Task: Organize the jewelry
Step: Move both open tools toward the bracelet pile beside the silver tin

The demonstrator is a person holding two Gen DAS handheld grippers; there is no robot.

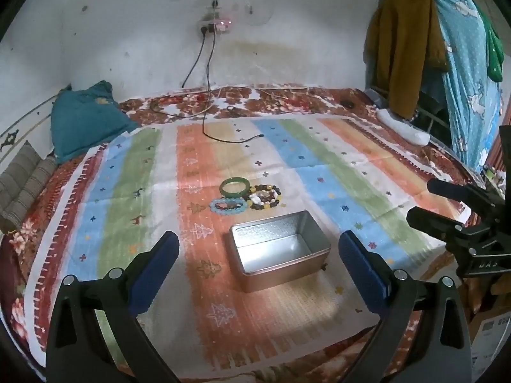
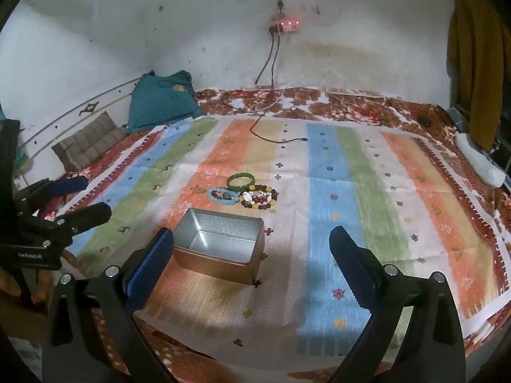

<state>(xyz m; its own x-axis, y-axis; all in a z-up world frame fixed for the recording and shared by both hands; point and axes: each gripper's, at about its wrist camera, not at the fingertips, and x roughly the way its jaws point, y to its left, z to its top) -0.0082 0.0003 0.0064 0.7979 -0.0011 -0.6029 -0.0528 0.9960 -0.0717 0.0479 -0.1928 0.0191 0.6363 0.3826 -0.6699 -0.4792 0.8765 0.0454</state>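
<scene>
You are holding both claws spread and empty above the bed, jewelry and tin lying ahead of you.

Item 1: your left claw [image 1: 258,249] is hovering over the striped cloth [image 1: 335,172], its 2 blue pads wide apart and framing the open metal tin [image 1: 279,250], touching nothing. Item 2: your right claw [image 2: 250,244] is hanging likewise parted, the tin [image 2: 220,244] sitting just inside its left finger. Item 3: the jewelry is lying on the cloth just beyond the tin: 1 green bangle [image 1: 234,187], 1 light-blue bead bracelet [image 1: 228,206] beside it, and a cluster of brown, yellow and white bead bracelets [image 1: 265,197] touching both. Item 4: a black cable [image 1: 223,137] is trailing across the far cloth, a teal pillow [image 1: 86,118] resting at the wall.
</scene>
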